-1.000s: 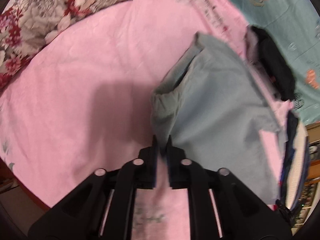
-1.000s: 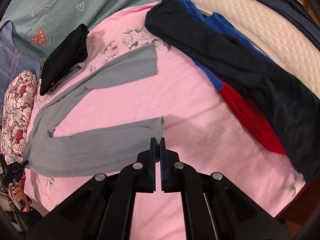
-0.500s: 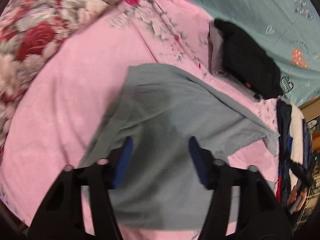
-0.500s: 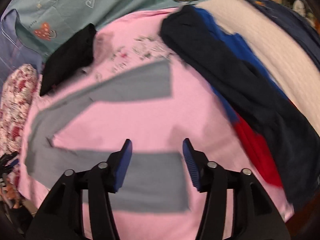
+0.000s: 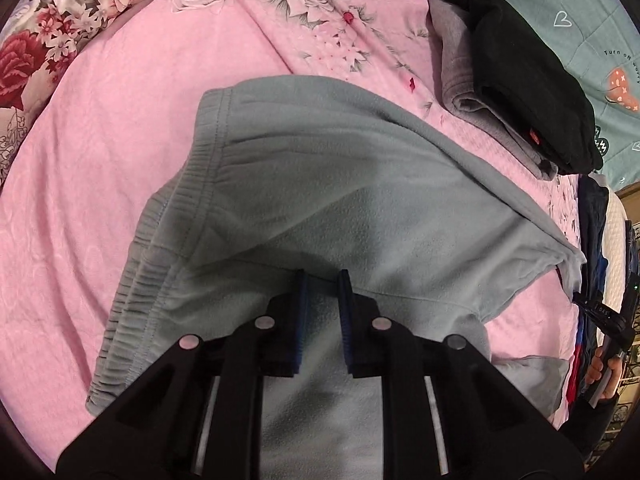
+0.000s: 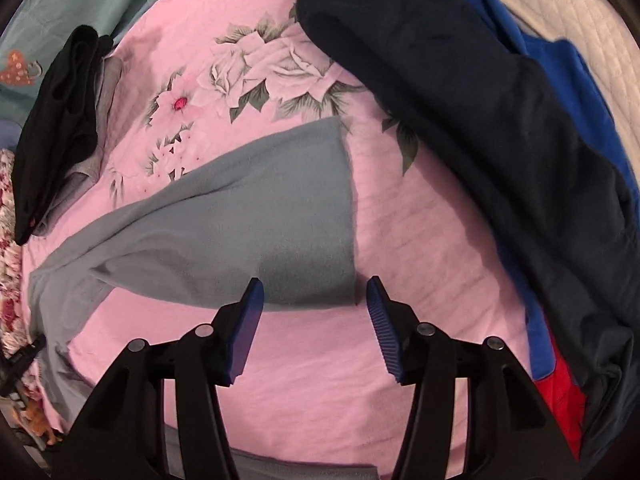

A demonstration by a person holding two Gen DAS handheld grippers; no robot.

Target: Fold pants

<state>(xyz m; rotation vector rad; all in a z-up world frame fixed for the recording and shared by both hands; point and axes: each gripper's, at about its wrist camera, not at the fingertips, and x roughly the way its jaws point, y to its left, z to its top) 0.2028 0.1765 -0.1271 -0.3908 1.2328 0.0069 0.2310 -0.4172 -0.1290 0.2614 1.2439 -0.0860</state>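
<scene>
Grey-green fleece sweatpants (image 5: 320, 184) fill the left wrist view, lying on the pink floral bedsheet (image 5: 100, 120) with the elastic waistband (image 5: 160, 240) to the left and a lifted fold of cloth running off to the right. The left hand-held gripper (image 5: 322, 280) sits at the near edge of the seat area with its blue-padded jaws standing a narrow gap apart; fleece lies beneath and between them, but whether they pinch it I cannot tell. At the far right, a folded stack of black and grey garments (image 5: 520, 72) rests near the teal quilt (image 5: 580, 8), apart from the sweatpants. In the right wrist view, one trouser leg (image 6: 260, 220) lies flat across the bedsheet, its cut hem (image 6: 348, 216) facing right, and the right hand-held gripper (image 6: 314, 292) hovers just near of that hem with jaws wide apart, holding nothing. A second strip of grey cloth shows at the very bottom edge, probably the other leg. A dark navy garment (image 6: 480, 120) over blue and red ones lies well to the right. Judging from this, the fold is barely begun: the legs appear still spread apart, so bringing one onto the other and then folding lengthwise remain.
</scene>
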